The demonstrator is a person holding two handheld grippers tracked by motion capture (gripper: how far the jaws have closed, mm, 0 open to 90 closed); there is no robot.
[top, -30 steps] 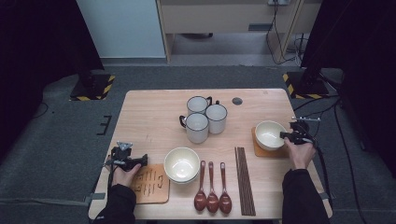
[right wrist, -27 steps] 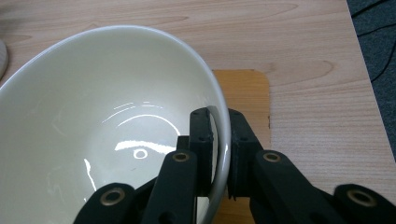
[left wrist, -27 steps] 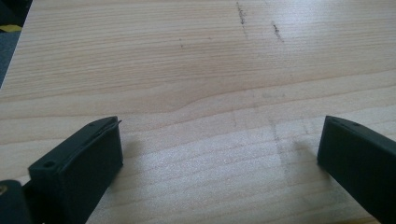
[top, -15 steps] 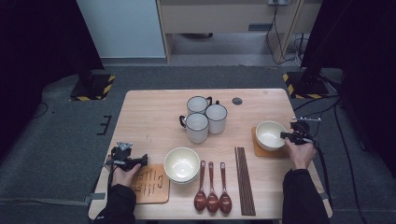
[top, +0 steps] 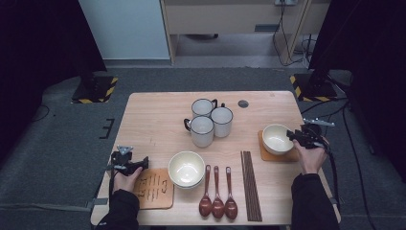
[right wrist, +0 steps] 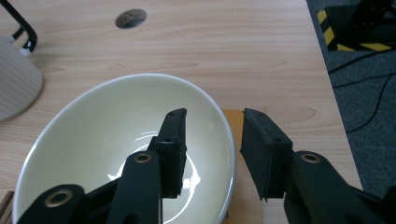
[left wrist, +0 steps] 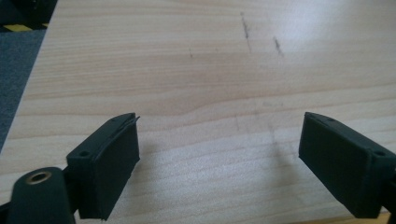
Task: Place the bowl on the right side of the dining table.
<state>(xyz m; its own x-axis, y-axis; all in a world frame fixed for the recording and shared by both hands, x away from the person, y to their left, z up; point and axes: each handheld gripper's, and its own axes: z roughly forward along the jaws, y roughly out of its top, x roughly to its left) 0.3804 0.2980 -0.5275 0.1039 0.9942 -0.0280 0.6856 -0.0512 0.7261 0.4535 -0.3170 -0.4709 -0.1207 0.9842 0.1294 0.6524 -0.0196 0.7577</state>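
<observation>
Bowl (top: 277,138), R gripper (top: 293,137): unchanged

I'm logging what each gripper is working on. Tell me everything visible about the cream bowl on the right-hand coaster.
The round cream glazed bowl looks ceramic, glossy and empty. It stands upright on the square orange-brown wooden coaster near the wooden table's right edge. The right gripper straddles its near rim, one jaw inside, one outside over the coaster, with a gap left; contact with the rim cannot be told.

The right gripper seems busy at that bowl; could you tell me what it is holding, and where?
The right gripper straddles the rim of the bowl on the coaster, jaws not closed on it; nothing is held yet.
</observation>
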